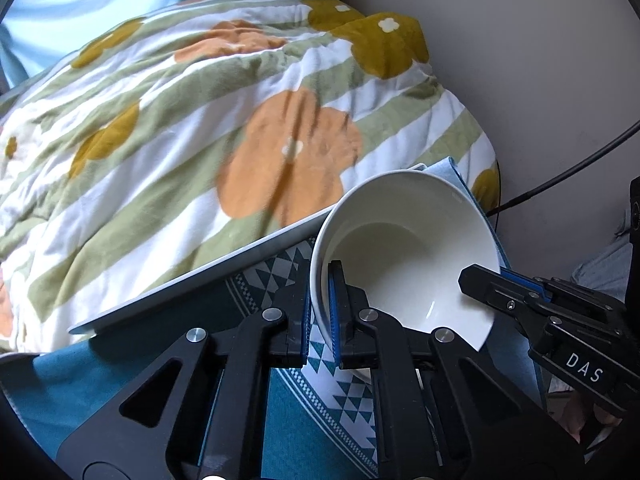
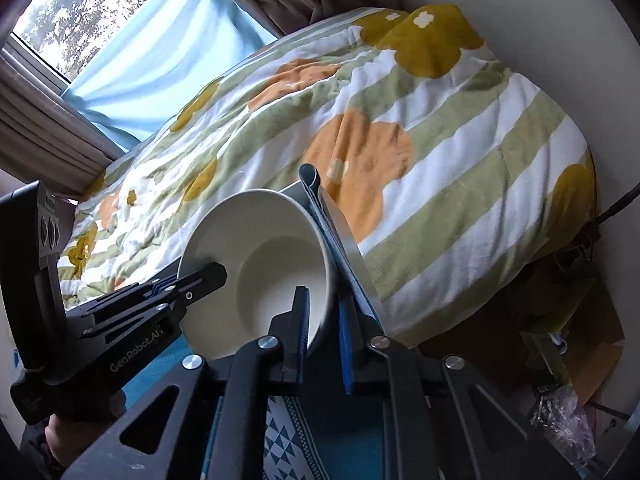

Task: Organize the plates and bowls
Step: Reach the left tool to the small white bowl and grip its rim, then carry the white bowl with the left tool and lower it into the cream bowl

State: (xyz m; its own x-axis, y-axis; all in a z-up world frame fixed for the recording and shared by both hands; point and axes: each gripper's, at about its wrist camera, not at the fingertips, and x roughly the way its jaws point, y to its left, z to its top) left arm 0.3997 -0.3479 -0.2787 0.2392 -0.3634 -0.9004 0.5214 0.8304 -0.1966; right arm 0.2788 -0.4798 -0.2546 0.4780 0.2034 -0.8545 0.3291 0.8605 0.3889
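Note:
A white bowl stands with nothing in it over a teal patterned mat, near the table's far right corner. My left gripper is shut on the bowl's left rim, one blue pad inside the wall and one outside. My right gripper reaches in from the right and bites the opposite rim. In the right wrist view the same bowl has my right gripper shut on its right rim, while my left gripper clamps the left rim. I cannot tell if the bowl rests on the mat.
The table's metal edge runs just beyond the bowl. Past it lies a bed with a striped flower blanket. The mat's corner curls up beside the bowl. A wall and a black cable are at the right, floor clutter below.

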